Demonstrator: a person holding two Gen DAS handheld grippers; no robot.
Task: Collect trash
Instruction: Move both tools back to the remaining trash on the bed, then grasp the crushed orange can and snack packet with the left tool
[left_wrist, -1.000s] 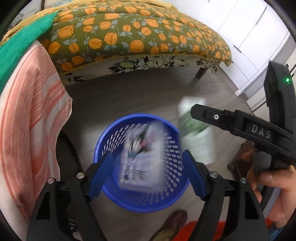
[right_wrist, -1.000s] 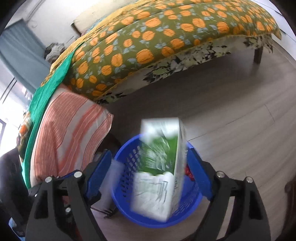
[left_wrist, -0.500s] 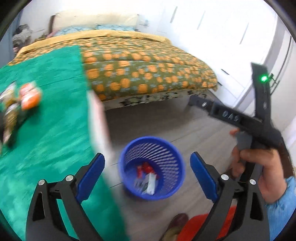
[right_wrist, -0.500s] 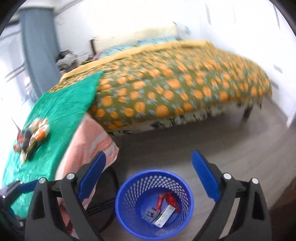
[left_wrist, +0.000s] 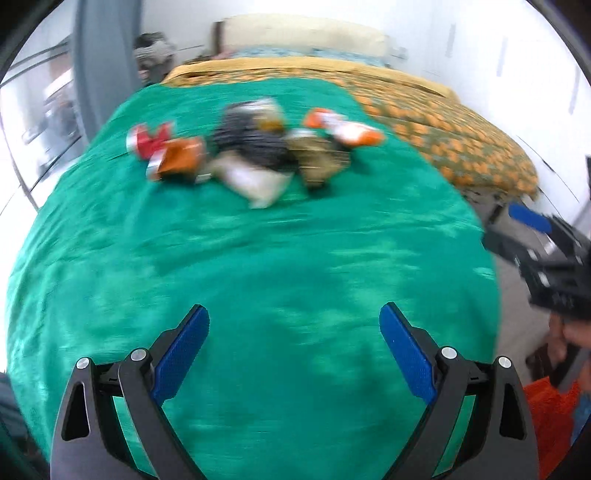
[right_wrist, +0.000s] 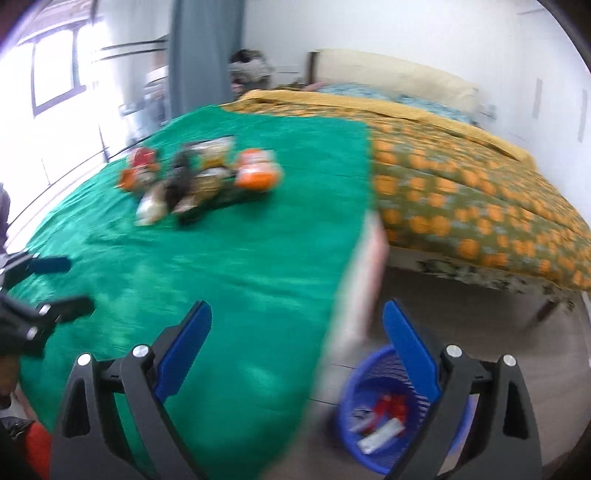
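A blurred heap of trash (left_wrist: 255, 151) (right_wrist: 199, 177), with orange, red, black and white packets, lies at the far side of a green-covered table (left_wrist: 258, 266) (right_wrist: 221, 251). My left gripper (left_wrist: 294, 339) hangs open over the near part of the cloth with nothing between its blue pads. My right gripper (right_wrist: 297, 338) is open and empty too, above the table's right edge. The blue mesh basket (right_wrist: 365, 376) stands on the floor below that edge, with cartons and red wrappers inside. The right gripper (left_wrist: 546, 258) shows at the right rim of the left wrist view, the left gripper (right_wrist: 40, 288) at the left rim of the right wrist view.
A bed with an orange-patterned cover (right_wrist: 461, 184) (left_wrist: 443, 125) stands beyond the table. A striped pink cloth (right_wrist: 369, 277) hangs off the table's edge above the basket. A grey curtain (right_wrist: 203, 55) and a window (right_wrist: 55, 66) are at the far left. Wooden floor (right_wrist: 517, 369) lies around the basket.
Both cartons dropped from the grippers into the blue basket. Both grippers opened wider, then swung up and left from the basket to over the green table, facing the trash heap.
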